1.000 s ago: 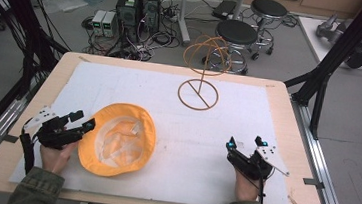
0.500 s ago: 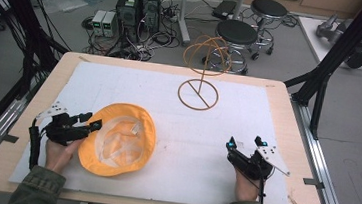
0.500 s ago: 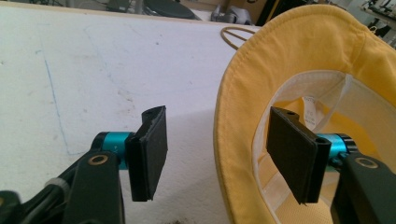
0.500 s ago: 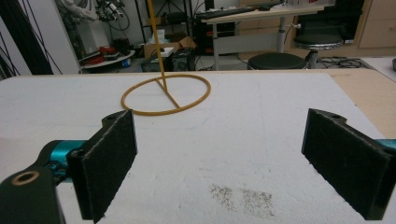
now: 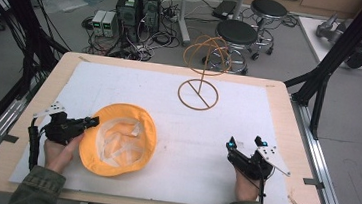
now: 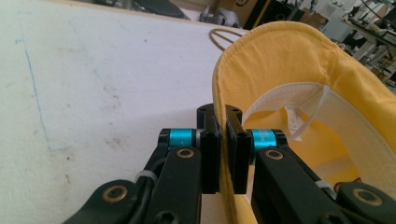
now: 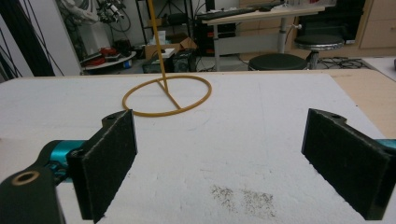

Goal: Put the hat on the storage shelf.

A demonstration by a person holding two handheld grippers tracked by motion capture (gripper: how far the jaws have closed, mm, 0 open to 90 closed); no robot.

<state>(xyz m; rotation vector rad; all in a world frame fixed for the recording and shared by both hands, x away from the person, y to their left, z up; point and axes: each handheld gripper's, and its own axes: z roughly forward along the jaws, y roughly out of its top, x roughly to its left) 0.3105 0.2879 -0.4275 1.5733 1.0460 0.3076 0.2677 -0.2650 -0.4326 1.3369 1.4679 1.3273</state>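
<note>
1. A yellow hat [image 5: 117,138] lay upside down on the white mat [image 5: 247,118], left of centre and near the person's edge of the table [image 5: 282,94]. Its white lining faced upward.

2. The left gripper [image 5: 92,121] was at the hat's left side, held low over the mat in the person's left hand [image 5: 59,148].

3. In the left gripper view, the left gripper [image 6: 223,122] was clamped on the hat [image 6: 299,70]: the yellow brim ran edge-on between the two black pads, which pressed on it from both sides. Its jaws had just been closing, with the brim between them.

4. In that same view, the brim rose upright above the pads and curved away to the right, with the white inner band visible behind it.

5. The right gripper [image 5: 245,143] rested near the table's right front corner, well apart from the hat, in the person's right hand [image 5: 244,181].

6. In the right gripper view, the right gripper [image 7: 219,163] had its jaws wide apart. Nothing lay between them but bare mat [image 7: 261,107] bearing a patch of dark specks.

7. A wire hat stand [image 5: 201,66] stood at the far middle of the mat, its ring base flat on the surface, well apart from both grippers and the hat. The right gripper view showed its ring base [image 7: 166,95] straight ahead.

8. Stools [image 5: 237,33] and electronic equipment [image 5: 138,5] were on the floor beyond the table.
</note>
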